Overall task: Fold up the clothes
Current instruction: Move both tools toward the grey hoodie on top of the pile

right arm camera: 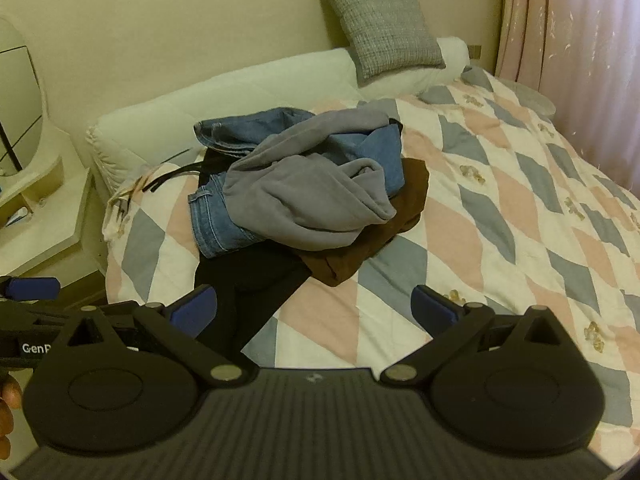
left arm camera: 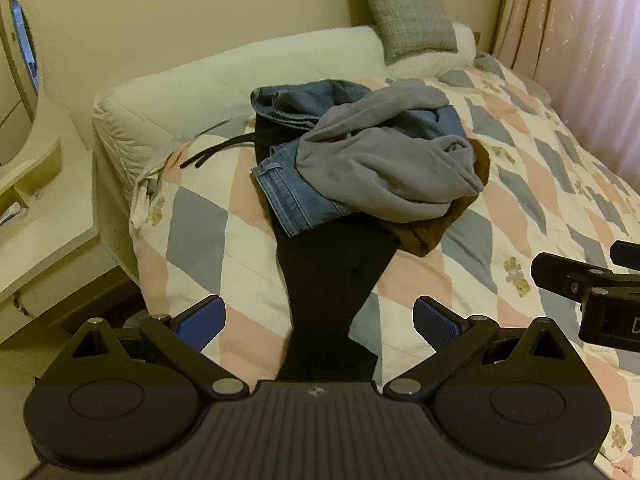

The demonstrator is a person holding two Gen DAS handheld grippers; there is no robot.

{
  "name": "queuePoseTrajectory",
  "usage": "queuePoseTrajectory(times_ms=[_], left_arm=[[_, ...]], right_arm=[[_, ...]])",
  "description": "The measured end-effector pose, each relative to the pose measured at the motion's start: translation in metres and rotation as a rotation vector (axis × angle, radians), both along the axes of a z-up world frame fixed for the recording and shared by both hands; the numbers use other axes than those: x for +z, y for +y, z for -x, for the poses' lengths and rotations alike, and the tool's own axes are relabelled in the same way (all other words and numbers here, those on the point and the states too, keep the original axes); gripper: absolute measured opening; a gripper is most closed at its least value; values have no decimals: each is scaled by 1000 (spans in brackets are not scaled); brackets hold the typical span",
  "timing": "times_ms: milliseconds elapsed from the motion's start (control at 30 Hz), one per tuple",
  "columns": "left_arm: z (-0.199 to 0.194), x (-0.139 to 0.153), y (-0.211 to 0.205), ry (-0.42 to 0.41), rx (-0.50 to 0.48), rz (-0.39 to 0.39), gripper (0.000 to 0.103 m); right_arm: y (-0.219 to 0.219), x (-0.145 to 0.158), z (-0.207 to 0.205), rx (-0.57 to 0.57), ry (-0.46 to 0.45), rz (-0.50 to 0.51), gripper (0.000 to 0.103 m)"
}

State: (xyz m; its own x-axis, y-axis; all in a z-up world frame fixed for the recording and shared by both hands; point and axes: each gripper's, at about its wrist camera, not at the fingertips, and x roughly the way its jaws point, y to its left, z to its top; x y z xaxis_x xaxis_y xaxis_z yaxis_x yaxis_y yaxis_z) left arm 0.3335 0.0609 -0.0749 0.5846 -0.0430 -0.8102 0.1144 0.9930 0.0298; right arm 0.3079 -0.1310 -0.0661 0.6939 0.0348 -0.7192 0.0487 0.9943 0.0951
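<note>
A pile of clothes lies on the bed: a grey sweatshirt on top of blue jeans, a brown garment and a long black garment that runs toward me. My left gripper is open, its jaws either side of the black garment's near end, holding nothing. My right gripper is open and empty above the quilt, right of the black garment. Each gripper shows at the other view's edge.
The bed has a pastel diamond quilt, a white bolster and a grey cushion at the headboard. A pink curtain hangs on the right. A cream dresser with an oval mirror stands left of the bed.
</note>
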Motion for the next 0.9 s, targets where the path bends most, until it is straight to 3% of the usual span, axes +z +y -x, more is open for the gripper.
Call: queuePoseTrajectory(times_ms=[300, 500, 700, 767, 833, 900], left_arm=[[-63, -35, 6, 87, -36, 48, 103], [-115, -63, -1, 101, -107, 34, 103], [-180, -95, -4, 128, -137, 69, 95], [-202, -108, -6, 138, -137, 77, 92], [-218, -118, -7, 146, -138, 100, 92], [-233, -127, -8, 154, -132, 142, 92]], right_arm=[[-10, -26, -51, -38, 48, -1, 102], [-23, -48, -87, -8, 5, 16, 101], [-32, -72, -134, 74, -25, 34, 83], [-33, -83, -152, 110, -22, 54, 65], [-31, -94, -168, 144, -22, 92, 58], [-29, -106, -184, 171, -32, 155, 58]])
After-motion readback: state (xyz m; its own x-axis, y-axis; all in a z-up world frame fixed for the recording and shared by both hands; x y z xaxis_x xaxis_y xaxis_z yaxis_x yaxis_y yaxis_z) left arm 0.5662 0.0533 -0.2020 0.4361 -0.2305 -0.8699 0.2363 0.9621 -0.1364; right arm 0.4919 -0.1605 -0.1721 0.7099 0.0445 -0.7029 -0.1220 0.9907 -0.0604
